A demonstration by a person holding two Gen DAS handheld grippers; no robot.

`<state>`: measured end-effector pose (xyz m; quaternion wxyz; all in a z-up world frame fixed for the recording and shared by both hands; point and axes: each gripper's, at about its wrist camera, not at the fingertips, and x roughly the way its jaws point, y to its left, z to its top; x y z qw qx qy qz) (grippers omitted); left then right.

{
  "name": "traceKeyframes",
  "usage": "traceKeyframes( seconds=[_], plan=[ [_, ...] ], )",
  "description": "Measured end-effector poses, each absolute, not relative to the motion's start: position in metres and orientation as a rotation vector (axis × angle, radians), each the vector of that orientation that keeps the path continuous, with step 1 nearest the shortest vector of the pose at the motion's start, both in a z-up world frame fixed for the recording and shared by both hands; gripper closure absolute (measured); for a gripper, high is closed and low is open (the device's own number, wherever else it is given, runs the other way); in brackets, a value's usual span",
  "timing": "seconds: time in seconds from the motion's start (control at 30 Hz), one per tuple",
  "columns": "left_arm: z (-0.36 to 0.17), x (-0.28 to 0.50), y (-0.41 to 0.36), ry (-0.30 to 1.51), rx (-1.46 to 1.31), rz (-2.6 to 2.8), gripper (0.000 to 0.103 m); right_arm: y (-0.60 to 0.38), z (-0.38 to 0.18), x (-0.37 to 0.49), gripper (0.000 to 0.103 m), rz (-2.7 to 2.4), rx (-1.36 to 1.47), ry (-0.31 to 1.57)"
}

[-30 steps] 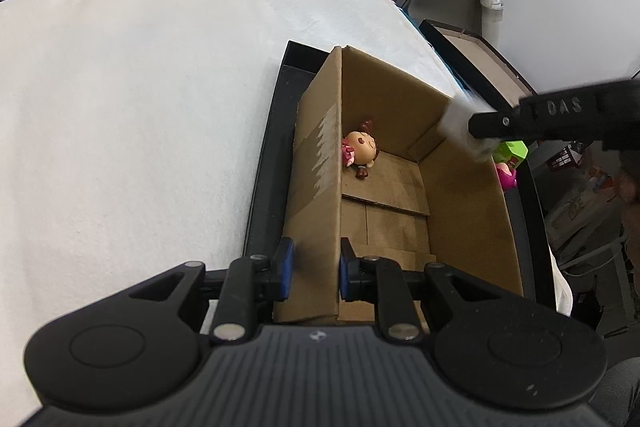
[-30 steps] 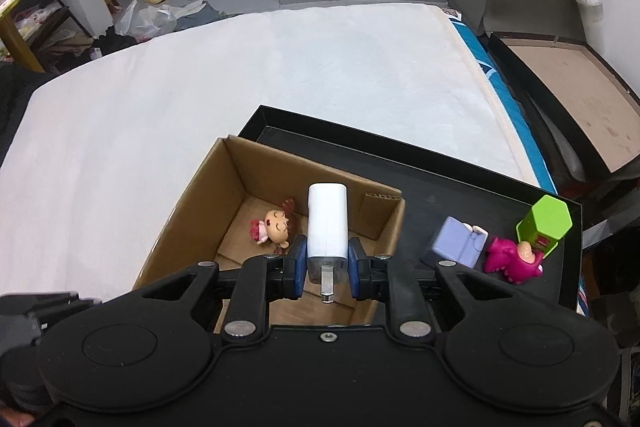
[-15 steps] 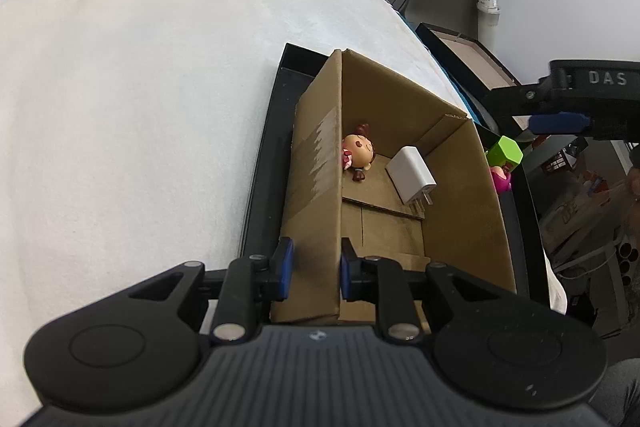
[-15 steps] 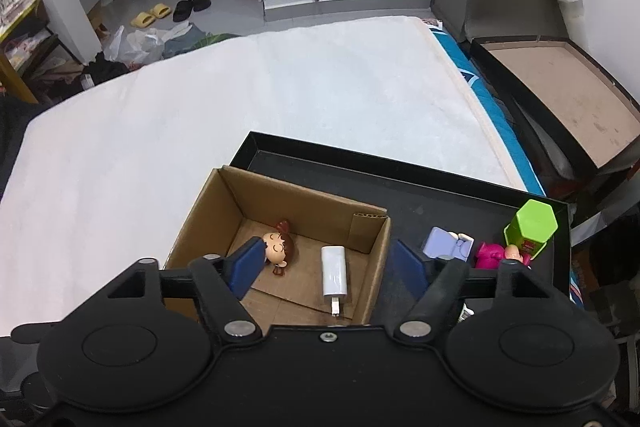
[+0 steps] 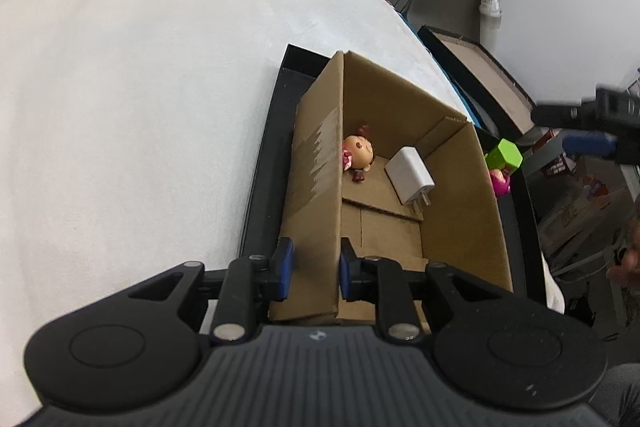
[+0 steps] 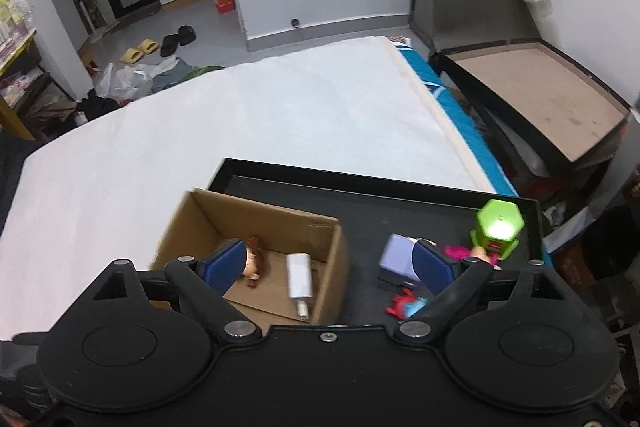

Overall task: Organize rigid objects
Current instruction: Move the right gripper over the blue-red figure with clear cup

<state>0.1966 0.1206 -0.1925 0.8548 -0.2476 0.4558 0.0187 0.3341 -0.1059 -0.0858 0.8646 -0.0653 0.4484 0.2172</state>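
Note:
An open cardboard box [image 5: 460, 211] stands in a black tray [image 5: 260, 187] on the white bed. Inside lie a small doll [image 5: 358, 157] and a white charger [image 5: 410, 175]; both also show in the right wrist view, doll [image 6: 253, 259], charger [image 6: 299, 277]. My left gripper [image 5: 312, 269] is shut on the box's near left wall. My right gripper [image 6: 328, 263] is open and empty, high above the box's right end [image 6: 332, 259]. On the tray beside the box lie a green block [image 6: 498, 227], a lilac toy [image 6: 396, 257], a pink figure [image 6: 460, 251] and a red-blue toy [image 6: 404, 305].
The white bed [image 6: 240, 131] stretches away behind the tray. An open dark case with a brown inside [image 6: 540, 91] stands to the right of the bed. Slippers and bags lie on the floor beyond [image 6: 140, 67].
My right gripper opened and let the white charger fall into the box, then rose and shifted right. My left gripper kept hold of the box wall.

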Motion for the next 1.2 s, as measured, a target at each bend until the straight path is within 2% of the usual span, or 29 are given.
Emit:
traceKeyframes(
  seconds=[0.17, 0.9, 1.07, 1.13, 1.2],
  plan=[
    [-0.193, 0.196, 0.125, 0.958, -0.553, 0.043, 0.083, -0.128, -0.095, 0.337, 0.010, 0.419, -0.099, 0.970],
    [-0.191, 0.197, 0.115, 0.966, -0.490, 0.069, 0.083, -0.190, -0.160, 0.358, 0.010, 0.303, 0.026, 1.138],
    [-0.191, 0.198, 0.111, 0.969, -0.466, 0.077, 0.084, -0.195, -0.177, 0.369, 0.017, 0.243, 0.075, 1.178],
    [-0.191, 0.198, 0.110, 0.969, -0.457, 0.079, 0.084, -0.196, -0.183, 0.374, 0.024, 0.224, 0.108, 1.198],
    [-0.191, 0.198, 0.109, 0.970, -0.453, 0.081, 0.084, -0.196, -0.189, 0.378, 0.024, 0.213, 0.140, 1.222]
  ],
)
